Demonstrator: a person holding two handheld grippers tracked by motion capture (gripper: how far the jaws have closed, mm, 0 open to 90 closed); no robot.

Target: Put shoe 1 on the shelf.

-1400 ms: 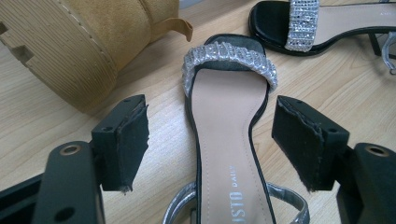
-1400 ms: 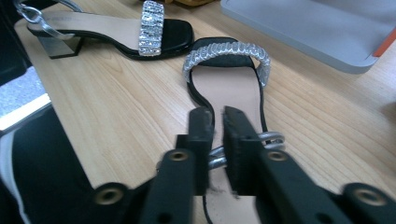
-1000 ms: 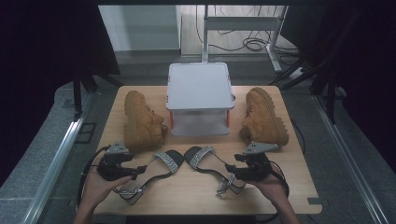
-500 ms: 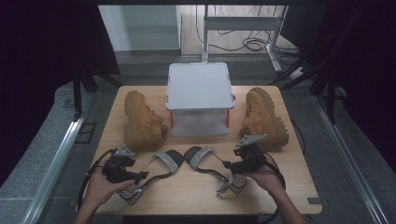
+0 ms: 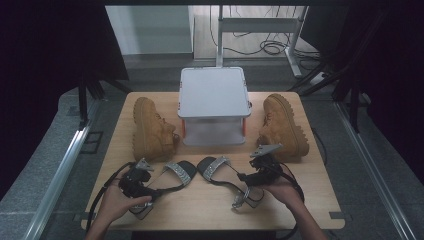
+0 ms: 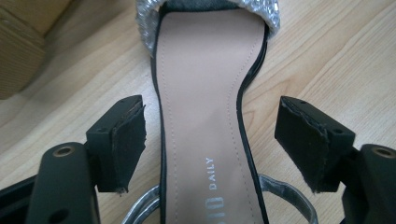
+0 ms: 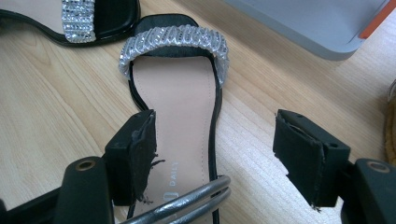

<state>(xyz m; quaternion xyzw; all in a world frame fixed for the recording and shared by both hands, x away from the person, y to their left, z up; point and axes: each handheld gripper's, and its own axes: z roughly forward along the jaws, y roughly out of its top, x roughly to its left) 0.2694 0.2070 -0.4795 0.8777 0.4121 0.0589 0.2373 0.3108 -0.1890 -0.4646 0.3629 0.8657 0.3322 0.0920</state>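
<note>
L. gripper [image 6: 212, 149]: jaws apart, straddling the heel end of a black flat sandal with silver rhinestone strap [image 6: 205, 102], not pressing it. R. gripper [image 7: 219, 154]: jaws just opening, apart over the matching sandal [image 7: 180, 98]. Both sandals lie on the light wooden table [image 5: 210, 205], w/ tan suede boots [image 5: 150, 130] and a grey lidded plastic box [image 5: 214, 102] behind.

Two sandals [image 5: 177, 172] [image 5: 220, 172] are lying side by side before the box [image 5: 214, 102], boots [image 5: 150, 130] [image 5: 285, 127] flanking it on the table [image 5: 200, 210].
</note>
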